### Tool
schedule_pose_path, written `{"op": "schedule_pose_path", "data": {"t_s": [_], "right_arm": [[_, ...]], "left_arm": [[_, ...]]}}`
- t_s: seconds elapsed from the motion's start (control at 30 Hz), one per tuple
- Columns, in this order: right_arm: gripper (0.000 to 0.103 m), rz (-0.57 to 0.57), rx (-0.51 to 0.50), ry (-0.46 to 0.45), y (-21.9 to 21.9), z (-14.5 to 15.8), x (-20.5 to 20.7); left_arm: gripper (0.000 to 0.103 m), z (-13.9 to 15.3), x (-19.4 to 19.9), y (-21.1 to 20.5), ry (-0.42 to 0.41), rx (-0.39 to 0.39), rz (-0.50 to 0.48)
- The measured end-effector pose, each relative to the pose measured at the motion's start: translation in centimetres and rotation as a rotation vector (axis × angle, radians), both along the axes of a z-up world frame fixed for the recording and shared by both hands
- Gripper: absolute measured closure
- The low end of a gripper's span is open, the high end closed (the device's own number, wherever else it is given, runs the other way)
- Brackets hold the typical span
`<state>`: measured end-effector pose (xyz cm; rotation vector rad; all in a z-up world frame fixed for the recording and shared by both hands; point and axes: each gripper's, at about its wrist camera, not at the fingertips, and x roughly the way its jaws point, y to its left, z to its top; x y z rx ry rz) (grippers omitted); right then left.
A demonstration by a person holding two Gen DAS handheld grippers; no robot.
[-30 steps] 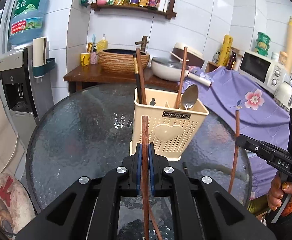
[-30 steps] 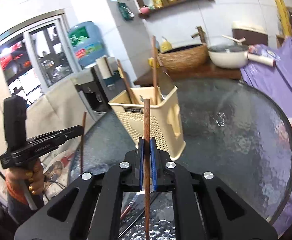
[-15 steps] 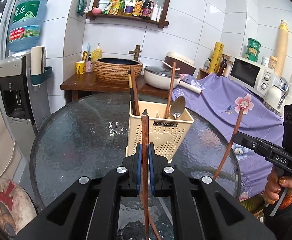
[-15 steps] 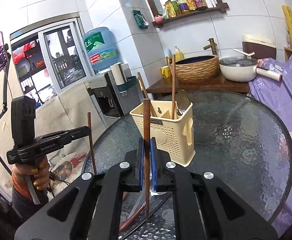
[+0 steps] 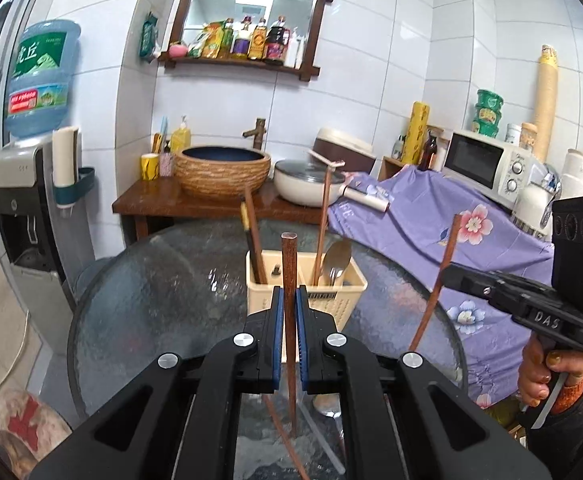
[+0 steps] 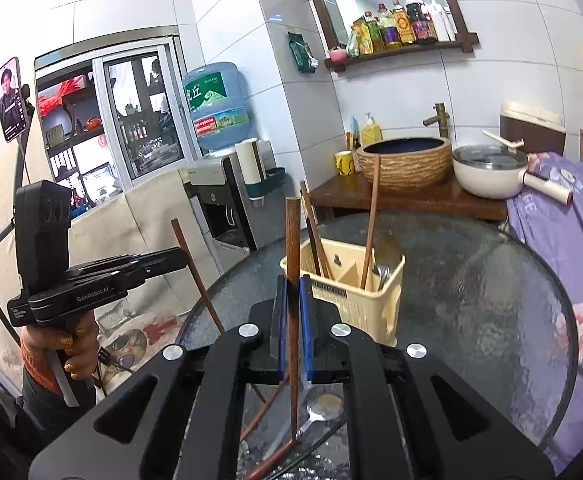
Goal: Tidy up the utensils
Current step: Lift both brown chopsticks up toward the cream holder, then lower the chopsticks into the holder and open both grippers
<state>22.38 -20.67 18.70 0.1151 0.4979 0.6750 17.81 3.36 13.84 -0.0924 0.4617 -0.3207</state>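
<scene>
Left wrist view: the jaws of the left gripper are pressing from both sides on a brown wooden chopstick, which is standing almost upright between the blue pads, its lower tip hanging above the glass. Right wrist view: the jaws of the right gripper are clamping a second chopstick in the same way, also nearly upright. Each gripper is appearing in the other camera, with its chopstick tilted there.

Just beyond the jaws, a cream utensil basket is standing on the round glass worktop. Inside it, several chopsticks and a metal spoon are leaning in its compartments. On the worktop under the jaws, another spoon and one more brown chopstick are lying loose.

Behind the worktop, a woven basin and a white pan are sitting on a wooden shelf-table. A purple flowered cloth is covering the furniture at the right.
</scene>
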Motion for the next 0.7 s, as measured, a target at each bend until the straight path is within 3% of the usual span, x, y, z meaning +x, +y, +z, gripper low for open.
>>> {"op": "schedule_pose_path", "data": {"t_s": [0.17, 0.43, 0.53, 0.7], "right_arm": [[0.096, -0.018, 0.0, -0.048, 0.6, 3.3, 1.6], [0.096, -0.103, 0.013, -0.169, 1.8, 10.1, 5.1], [0.096, -0.141, 0.001, -0.199, 2.6, 11.2, 6.8], [0.096, -0.197, -0.031, -0.239, 3.5, 10.4, 8.9]], "left_arm": [[0.097, 4.1, 1.8, -0.1, -0.041, -0.017, -0.025], [0.097, 10.9, 5.4, -1.3, -0.139, -0.018, 0.041], [0.097, 11.5, 7.0, -2.3, -0.145, 0.0, 0.07], [0.097, 9.8, 9.6, -3.1, -0.118, 0.0, 0.105]]}}
